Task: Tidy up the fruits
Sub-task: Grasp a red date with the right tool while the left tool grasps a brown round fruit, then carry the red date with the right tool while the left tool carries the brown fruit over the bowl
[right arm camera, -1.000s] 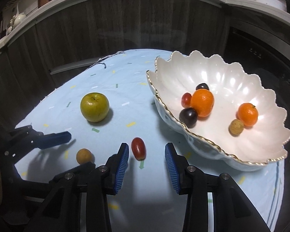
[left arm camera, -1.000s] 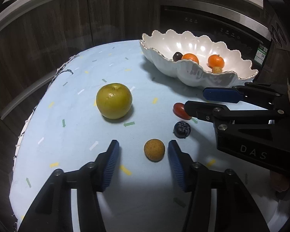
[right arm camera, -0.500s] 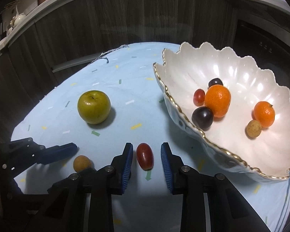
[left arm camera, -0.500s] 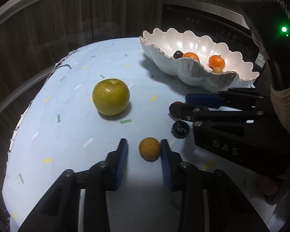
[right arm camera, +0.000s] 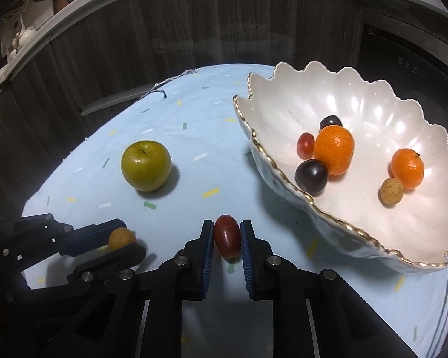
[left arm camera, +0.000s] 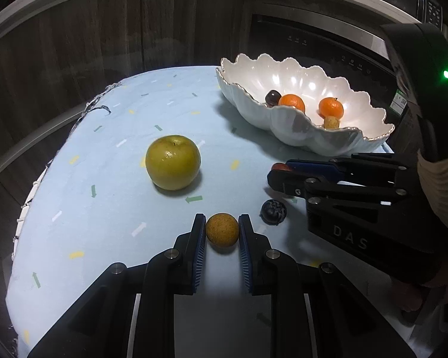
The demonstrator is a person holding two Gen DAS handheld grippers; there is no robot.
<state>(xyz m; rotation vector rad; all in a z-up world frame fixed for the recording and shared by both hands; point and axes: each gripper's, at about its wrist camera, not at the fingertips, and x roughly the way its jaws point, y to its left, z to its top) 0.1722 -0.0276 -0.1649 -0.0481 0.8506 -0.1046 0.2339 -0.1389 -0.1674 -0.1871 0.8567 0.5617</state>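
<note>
The left hand-held gripper (left arm camera: 222, 231) pinches a small speckled tan fruit (left arm camera: 222, 231) between its blue pads, the fruit resting on the pale blue cloth (left arm camera: 104, 208) that covers the bench. The right hand-held gripper (right arm camera: 226, 238) pinches an oblong red fruit (right arm camera: 227, 235) the same way, low over the cloth and just in front of the scalloped white bowl (right arm camera: 283, 179). In the left view the right tool comes in from the right side, with a bit of the red fruit showing at its tips, and a sleeve (left arm camera: 442, 185) shows at the edge behind it.

A green apple (left arm camera: 173, 162) sits alone on the cloth, well apart from both grippers. A small dark berry (left arm camera: 273, 211) lies on the cloth between the two grippers, just beside the tan fruit's right pad, touching neither.

Inside the bowl are two oranges (right arm camera: 334, 149), with a dark plum (right arm camera: 311, 176) and a small red fruit (right arm camera: 305, 144) against the larger one, another dark fruit (right arm camera: 330, 121) behind it, and a tan fruit (right arm camera: 391, 191) touching the smaller orange (right arm camera: 407, 168)
</note>
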